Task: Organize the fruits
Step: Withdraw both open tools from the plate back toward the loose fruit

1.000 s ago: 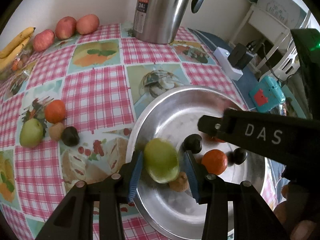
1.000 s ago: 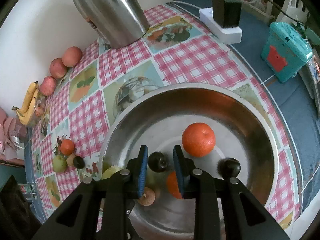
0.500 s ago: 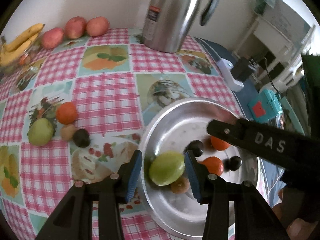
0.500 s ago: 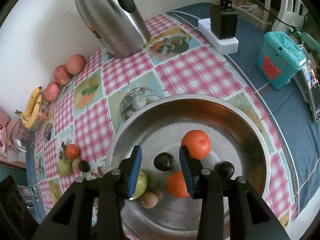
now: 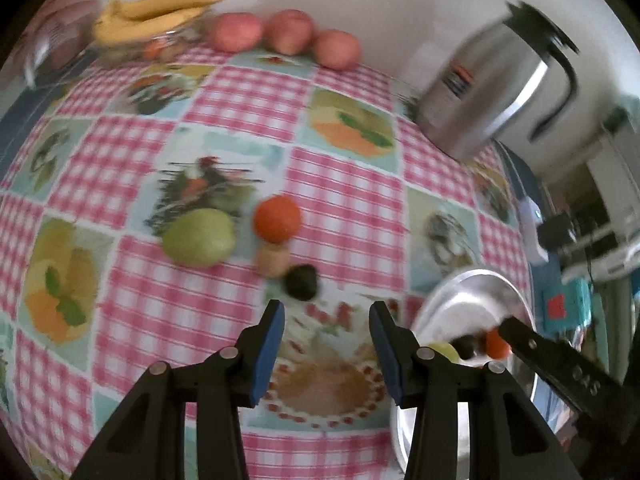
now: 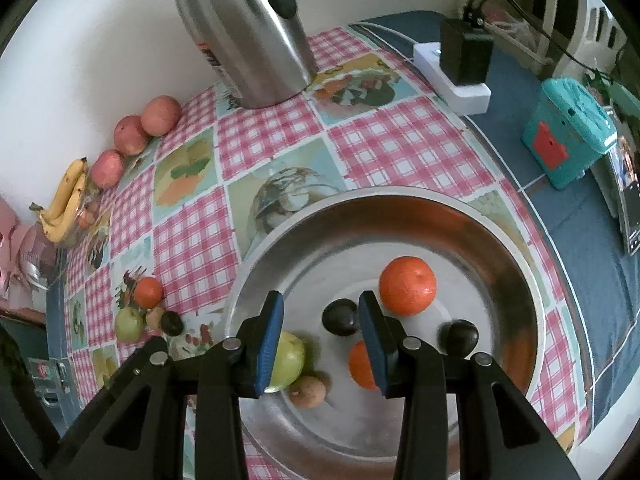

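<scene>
Hovering over the checked tablecloth (image 5: 328, 184), the left gripper (image 5: 326, 340) stands open and empty; a green fruit (image 5: 199, 237), an orange (image 5: 277, 218), a small tan fruit, perhaps a longan (image 5: 273, 261), and a dark fruit (image 5: 302, 282) lie just above its fingertips. Lower right, the metal bowl (image 6: 508, 240) holds six fruits beneath the right gripper (image 6: 320, 336), whose jaws have just been opening, gripping nothing.

A tall stainless-steel kettle with a black handle (image 6: 244, 36) stands on the pink checked tablecloth (image 6: 400, 148). Beyond it lie a white power strip (image 6: 452, 80) and a turquoise plastic box (image 6: 568, 136).
</scene>
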The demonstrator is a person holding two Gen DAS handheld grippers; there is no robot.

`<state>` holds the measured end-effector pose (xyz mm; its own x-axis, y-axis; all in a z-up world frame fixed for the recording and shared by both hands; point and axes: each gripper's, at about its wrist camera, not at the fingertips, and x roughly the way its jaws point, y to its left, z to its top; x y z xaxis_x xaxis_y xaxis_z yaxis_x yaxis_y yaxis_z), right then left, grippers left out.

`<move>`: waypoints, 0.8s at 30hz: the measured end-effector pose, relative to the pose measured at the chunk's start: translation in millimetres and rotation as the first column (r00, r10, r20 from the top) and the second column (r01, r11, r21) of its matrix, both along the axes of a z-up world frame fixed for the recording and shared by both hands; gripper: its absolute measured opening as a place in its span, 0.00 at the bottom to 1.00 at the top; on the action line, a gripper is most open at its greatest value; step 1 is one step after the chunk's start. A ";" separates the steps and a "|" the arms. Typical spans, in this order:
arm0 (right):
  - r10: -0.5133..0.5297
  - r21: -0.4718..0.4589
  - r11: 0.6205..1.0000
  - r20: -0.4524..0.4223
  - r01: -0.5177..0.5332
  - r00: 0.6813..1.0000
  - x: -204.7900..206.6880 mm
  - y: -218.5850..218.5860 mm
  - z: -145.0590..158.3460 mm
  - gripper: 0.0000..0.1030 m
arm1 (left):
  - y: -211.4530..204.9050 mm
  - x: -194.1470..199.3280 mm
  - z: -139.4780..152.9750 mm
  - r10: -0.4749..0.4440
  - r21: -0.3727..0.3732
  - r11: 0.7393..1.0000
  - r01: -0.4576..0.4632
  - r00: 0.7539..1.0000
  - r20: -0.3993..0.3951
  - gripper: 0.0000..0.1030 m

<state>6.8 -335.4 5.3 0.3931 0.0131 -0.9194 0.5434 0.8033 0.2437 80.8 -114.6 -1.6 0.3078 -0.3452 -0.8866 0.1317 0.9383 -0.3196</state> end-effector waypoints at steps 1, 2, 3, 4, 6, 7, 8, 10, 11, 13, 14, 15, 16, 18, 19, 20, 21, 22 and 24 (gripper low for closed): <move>0.008 -0.002 1.000 0.004 -0.008 1.000 0.8 3.0 1.7 0.39 | 5.9 2.5 0.4 0.018 -0.001 1.000 -0.018 1.000 -0.002 0.47; 0.015 -0.002 1.000 0.007 -0.015 1.000 1.2 5.6 3.2 0.39 | 11.6 4.3 0.7 0.034 -0.002 0.999 -0.034 0.999 -0.004 0.47; 0.020 -0.003 1.000 0.009 -0.020 1.000 1.6 7.5 4.3 0.39 | 16.3 5.7 1.4 0.048 -0.002 0.999 -0.048 0.999 -0.005 0.47; 0.028 -0.004 1.000 0.013 -0.028 1.000 2.4 10.6 6.2 0.39 | 22.4 7.5 2.3 0.066 0.000 0.998 -0.066 0.998 -0.006 0.47; 0.040 -0.012 0.999 0.014 -0.039 0.999 3.4 15.1 9.1 0.39 | 31.1 9.3 3.6 0.090 0.003 0.996 -0.090 0.996 -0.006 0.50; 0.047 -0.017 0.999 0.015 -0.047 0.999 3.8 18.0 10.8 0.39 | 34.2 9.8 4.1 0.100 0.005 0.995 -0.100 0.995 -0.007 0.52; 0.052 -0.018 0.999 0.016 -0.052 0.999 4.1 19.4 11.8 0.39 | 37.6 10.3 4.8 0.108 0.007 0.994 -0.108 0.994 -0.008 0.55; 0.060 -0.019 0.998 0.021 -0.060 0.998 4.8 23.4 14.4 0.39 | 43.7 11.2 6.1 0.119 0.000 0.993 -0.119 0.993 -0.012 0.55; 0.065 -0.019 0.998 0.023 -0.065 0.998 5.2 25.0 15.6 0.39 | 46.4 11.5 6.5 0.122 -0.005 0.992 -0.122 0.992 -0.014 0.55; 0.073 -0.016 0.997 0.028 -0.073 0.997 5.7 28.0 17.8 0.39 | 48.4 11.8 6.9 0.125 -0.003 0.992 -0.125 0.992 -0.019 0.55; 0.079 -0.016 0.997 0.031 -0.078 0.996 5.8 30.0 19.4 0.39 | 48.8 11.7 7.9 0.125 0.000 0.992 -0.125 0.992 -0.020 0.57; 0.082 -0.018 0.997 0.033 -0.081 0.996 6.1 31.5 20.2 0.39 | 49.0 11.4 8.0 0.124 0.004 0.992 -0.124 0.992 -0.021 0.60; 0.087 -0.022 0.996 0.035 -0.087 0.996 6.5 33.7 22.0 0.39 | 48.9 11.1 8.0 0.123 0.009 0.992 -0.123 0.992 -0.024 0.61; 0.095 -0.027 0.995 0.035 -0.094 0.995 7.9 36.0 23.0 0.40 | 47.9 10.4 8.3 0.117 0.017 0.993 -0.117 0.993 -0.024 0.66; 0.098 -0.031 0.995 0.033 -0.097 0.995 8.6 37.0 23.2 0.47 | 47.8 10.2 8.4 0.115 0.021 0.993 -0.114 0.993 -0.024 0.67; 0.100 -0.034 0.995 0.030 -0.099 0.995 9.3 37.7 23.0 0.58 | 47.3 10.3 8.3 0.111 0.027 0.994 -0.110 0.994 -0.023 0.72; 0.101 -0.036 0.994 0.028 -0.100 0.994 9.8 38.1 22.8 0.61 | 46.3 10.2 7.9 0.105 0.033 0.994 -0.105 0.994 -0.025 0.75; 0.103 -0.038 0.994 0.026 -0.102 0.994 10.3 38.5 22.5 0.63 | 45.7 10.2 7.5 0.103 0.037 0.994 -0.102 0.994 -0.026 0.76; 0.103 -0.038 0.994 0.022 -0.102 0.994 10.7 38.8 22.0 0.63 | 44.5 10.0 6.6 0.100 0.048 0.994 -0.098 0.995 -0.029 0.81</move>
